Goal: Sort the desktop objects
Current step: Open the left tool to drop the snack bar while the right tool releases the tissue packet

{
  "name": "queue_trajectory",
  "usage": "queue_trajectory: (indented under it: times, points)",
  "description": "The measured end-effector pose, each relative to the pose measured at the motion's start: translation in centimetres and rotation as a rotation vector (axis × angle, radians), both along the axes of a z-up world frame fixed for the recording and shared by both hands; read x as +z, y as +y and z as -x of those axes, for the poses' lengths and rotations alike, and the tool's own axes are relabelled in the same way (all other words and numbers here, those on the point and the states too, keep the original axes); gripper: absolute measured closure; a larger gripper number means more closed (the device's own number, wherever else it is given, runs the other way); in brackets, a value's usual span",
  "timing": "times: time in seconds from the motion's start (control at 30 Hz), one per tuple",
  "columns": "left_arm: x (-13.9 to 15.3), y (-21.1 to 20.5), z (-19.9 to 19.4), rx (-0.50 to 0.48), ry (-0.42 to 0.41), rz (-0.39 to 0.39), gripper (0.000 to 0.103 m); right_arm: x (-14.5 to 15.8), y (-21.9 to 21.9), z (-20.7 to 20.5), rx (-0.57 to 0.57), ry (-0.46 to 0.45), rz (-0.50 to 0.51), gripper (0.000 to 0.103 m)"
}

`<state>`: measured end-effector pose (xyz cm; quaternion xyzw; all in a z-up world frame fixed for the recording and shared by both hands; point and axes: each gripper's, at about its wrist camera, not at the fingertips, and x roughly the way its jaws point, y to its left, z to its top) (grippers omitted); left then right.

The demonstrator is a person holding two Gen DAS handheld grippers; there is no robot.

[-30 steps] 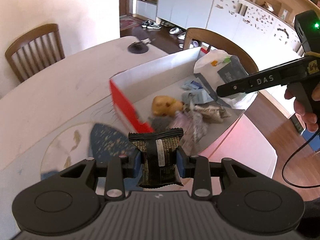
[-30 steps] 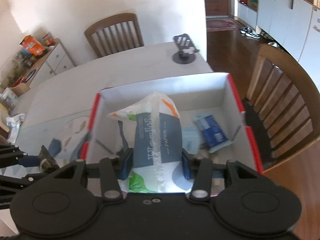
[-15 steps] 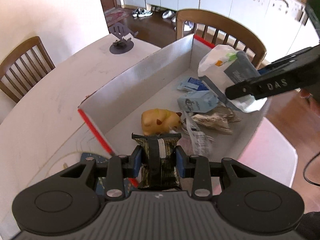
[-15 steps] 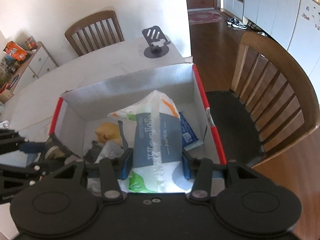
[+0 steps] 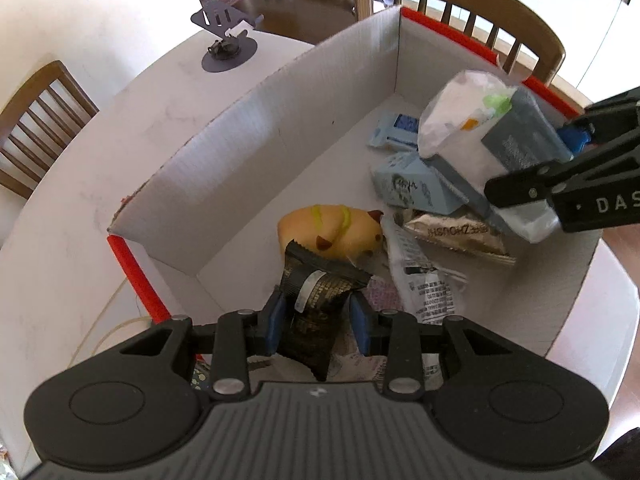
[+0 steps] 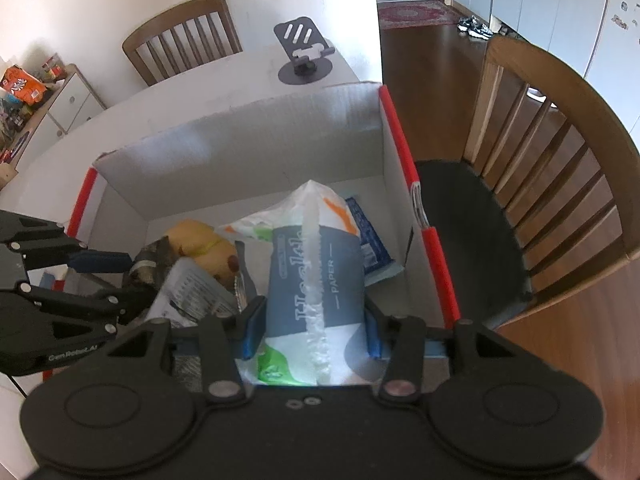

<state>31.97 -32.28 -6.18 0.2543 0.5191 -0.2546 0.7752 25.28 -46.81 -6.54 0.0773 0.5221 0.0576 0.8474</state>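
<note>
A white cardboard box (image 5: 248,152) with red edges stands on the table; it also shows in the right wrist view (image 6: 240,148). My left gripper (image 5: 318,320) is shut on a dark snack packet (image 5: 320,296), held over the box's near end. My right gripper (image 6: 310,332) is shut on a tissue pack (image 6: 316,276), held over the box's right side; that pack also shows in the left wrist view (image 5: 492,148). Inside the box lie a yellow plush toy (image 5: 332,228), several wrappers (image 5: 452,232) and blue packets (image 5: 408,184).
A dark phone stand (image 5: 226,44) sits on the table beyond the box. A wooden chair (image 6: 540,184) stands right beside the box, another (image 6: 180,40) at the table's far side. A sideboard with snacks (image 6: 28,92) is at far left.
Both grippers moved forward over the box with their loads. The left gripper and snack packet went from over the table mat to above the box's contents. Both stayed shut.
</note>
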Motion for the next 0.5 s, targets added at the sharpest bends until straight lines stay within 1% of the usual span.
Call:
queue_trajectory:
  times: [0.17,0.37,0.43,0.5]
  points:
    - [-0.38,-0.03,-0.16,0.006,0.005,-0.008,0.069,-0.24,0.48,-0.16,0.023,-0.002,0.007,0.054]
    - [-0.09,0.44,-0.46,0.017,0.018,0.017,0.069,-0.43,0.69,-0.47,0.040,0.008,0.000,0.050]
    - [0.01,0.66,-0.33,0.016,0.018,0.026,0.066,-0.40,0.76,-0.51,0.046,0.006,0.004,0.048]
    - [0.22,0.91,-0.16,0.011,0.017,0.041,0.051,-0.24,0.94,-0.48,0.057,-0.003,0.014,0.046]
